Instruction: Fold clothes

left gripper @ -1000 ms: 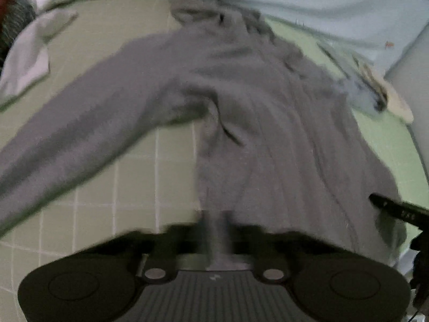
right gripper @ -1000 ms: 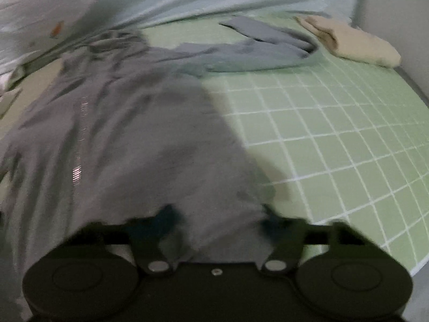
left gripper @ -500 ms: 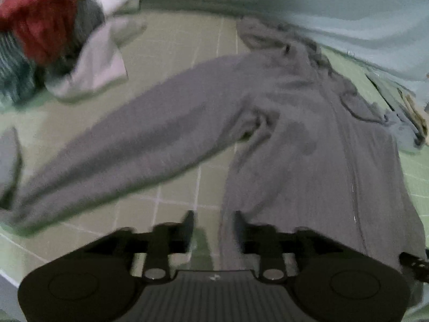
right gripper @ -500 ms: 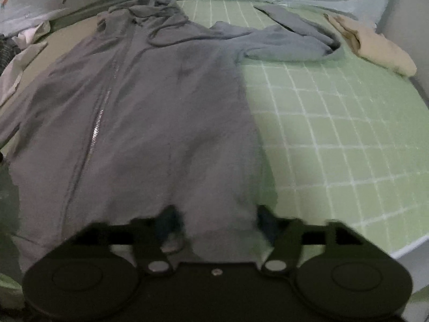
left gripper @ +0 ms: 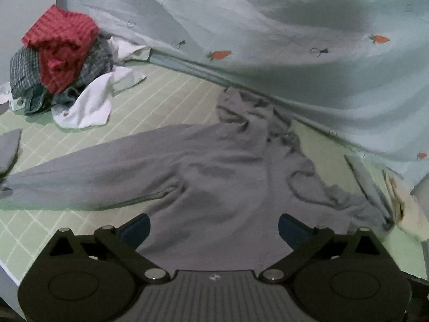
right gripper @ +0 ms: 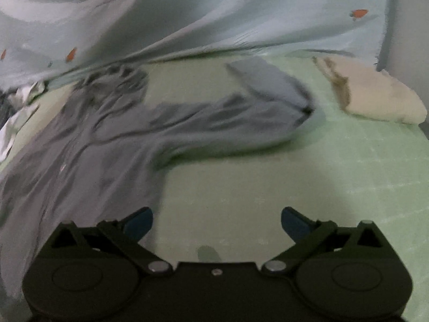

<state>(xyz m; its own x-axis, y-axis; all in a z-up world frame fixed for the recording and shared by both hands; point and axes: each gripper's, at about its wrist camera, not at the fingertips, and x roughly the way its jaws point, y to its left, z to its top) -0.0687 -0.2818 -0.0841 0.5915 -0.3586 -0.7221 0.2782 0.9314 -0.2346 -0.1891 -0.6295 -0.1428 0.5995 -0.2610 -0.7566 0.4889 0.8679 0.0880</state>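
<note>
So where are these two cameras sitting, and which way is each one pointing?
Left wrist: rides on the left gripper, looking forward over the grey hoodie toward the clothes pile and carrot-print sheet; only its open fingers show.
Right wrist: rides on the right gripper, looking over the green checked bed toward a beige folded cloth; only its open fingers show.
Shared: hoodie, bed, sheet, beige cloth.

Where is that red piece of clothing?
In the left wrist view, the red garment tops the clothes pile at upper left, beyond the grey hoodie.
</note>
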